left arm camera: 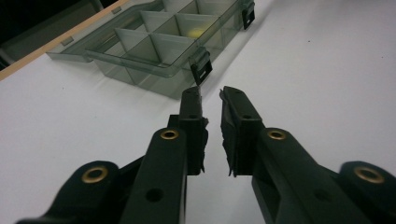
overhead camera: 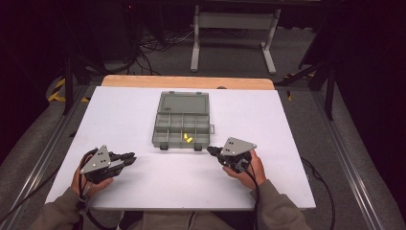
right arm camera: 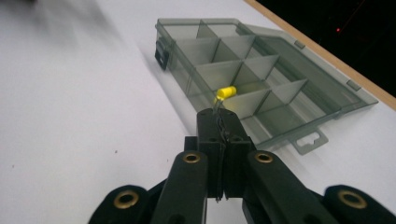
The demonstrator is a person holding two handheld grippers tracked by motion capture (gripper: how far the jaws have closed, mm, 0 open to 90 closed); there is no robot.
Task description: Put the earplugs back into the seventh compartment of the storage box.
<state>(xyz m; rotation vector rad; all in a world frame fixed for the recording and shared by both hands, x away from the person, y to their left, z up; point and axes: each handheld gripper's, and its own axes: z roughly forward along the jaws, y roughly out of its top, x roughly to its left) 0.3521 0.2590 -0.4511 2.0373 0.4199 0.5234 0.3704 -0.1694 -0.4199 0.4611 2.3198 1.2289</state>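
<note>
— How many things are on the white table?

— One grey compartment box, lid thrown open toward the far edge, and two small yellow pieces lying close together in a compartment of its near row. In the right gripper view one yellow piece shows just past the jaw tips, inside the box.

— Latches?

— Two black ones on the near wall; the left gripper view shows the box with one latch straight ahead of the jaws.

— And the tongs?

— Two, one in each hand. The left gripper sits near the table's front left, well apart from the box, pointing toward it. Its jaws stand close but not together — a narrow slot of white table shows between them in the left gripper view, and nothing is in it.

— The right one?

— The right gripper is just in front of the box's near right corner. In its own view the jaws are pressed together, with nothing between them.

— Compartments?

— Twelve, as far as the high view shows — three rows of four.
</note>
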